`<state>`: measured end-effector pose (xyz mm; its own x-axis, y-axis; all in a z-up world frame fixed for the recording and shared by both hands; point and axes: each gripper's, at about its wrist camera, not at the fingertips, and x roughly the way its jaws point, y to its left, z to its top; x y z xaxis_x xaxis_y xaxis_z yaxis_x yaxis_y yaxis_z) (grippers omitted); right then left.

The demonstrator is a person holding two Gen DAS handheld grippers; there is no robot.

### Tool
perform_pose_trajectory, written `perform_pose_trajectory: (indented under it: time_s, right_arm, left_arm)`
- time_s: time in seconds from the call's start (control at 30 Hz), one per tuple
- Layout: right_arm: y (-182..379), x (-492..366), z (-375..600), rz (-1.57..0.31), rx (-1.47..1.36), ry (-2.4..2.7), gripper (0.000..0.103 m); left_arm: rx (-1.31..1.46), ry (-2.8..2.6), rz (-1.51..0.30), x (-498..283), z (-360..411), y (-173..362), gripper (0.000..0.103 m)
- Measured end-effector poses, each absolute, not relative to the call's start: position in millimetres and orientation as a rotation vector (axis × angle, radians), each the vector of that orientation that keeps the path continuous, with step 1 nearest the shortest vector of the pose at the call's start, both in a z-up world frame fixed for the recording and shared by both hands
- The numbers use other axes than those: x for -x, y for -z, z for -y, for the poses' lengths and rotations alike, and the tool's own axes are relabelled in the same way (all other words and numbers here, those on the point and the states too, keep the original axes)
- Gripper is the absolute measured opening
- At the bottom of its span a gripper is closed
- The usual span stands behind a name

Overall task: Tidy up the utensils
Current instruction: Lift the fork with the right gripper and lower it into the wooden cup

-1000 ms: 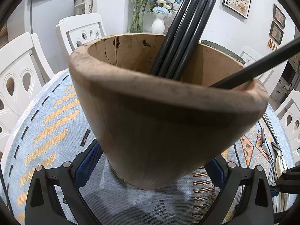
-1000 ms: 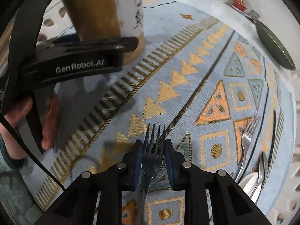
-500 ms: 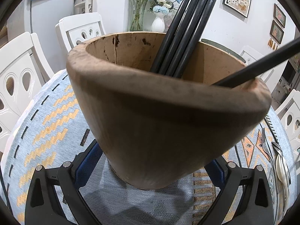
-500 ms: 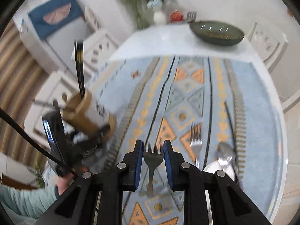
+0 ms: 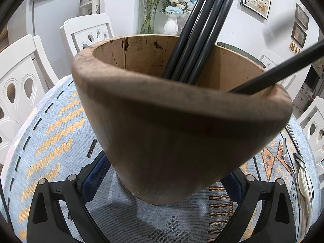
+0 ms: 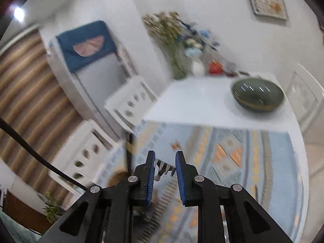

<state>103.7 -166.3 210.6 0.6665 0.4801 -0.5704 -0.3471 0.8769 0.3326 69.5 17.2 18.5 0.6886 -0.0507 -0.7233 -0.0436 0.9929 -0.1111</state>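
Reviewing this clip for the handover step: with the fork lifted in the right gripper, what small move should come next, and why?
Probably carry the fork across and over the wooden holder. The right gripper grips it clear of the cloth, the left gripper clamps the holder, and beside the chopsticks there is room.

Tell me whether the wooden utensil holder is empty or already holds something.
Not empty. The brown wooden utensil holder holds black chopsticks: four lean together, one rests on the rim.

Brown holder [image 5: 178, 133], black chopsticks [image 5: 202, 40], blue-orange patterned tablecloth [image 5: 60, 121]
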Motion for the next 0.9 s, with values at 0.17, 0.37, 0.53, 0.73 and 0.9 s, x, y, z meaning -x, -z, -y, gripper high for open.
perform_pose_trajectory:
  time_s: [0.17,0.37,0.53,0.73,0.9]
  right_arm:
    - [-250,-108,140,-0.634,-0.226,-0.614,0.019]
    - [-236,-111,101,-0.709,-0.141,-0.658,0.019]
    - [-199,-118,82,-0.828,-0.092,-0.643,0.020]
    - [-187,-128,85,-0.925,-0.155,-0.684,0.021]
    - [-211,-123,119,-0.830,-0.260,-0.681,0.032]
  left_arm:
    - [0.123,0.004,-0.811,-69,-17,-18,0.100]
    - [0.123,0.005,-0.797,-69,-17,-21,0.100]
    - [0.103,0.020,-0.755,-66,-14,-25,0.100]
    - [0.111,0.020,-0.761,-72,-19,-24,0.100]
    - [0.107,0.021,-0.763,-76,-22,-23,0.100]
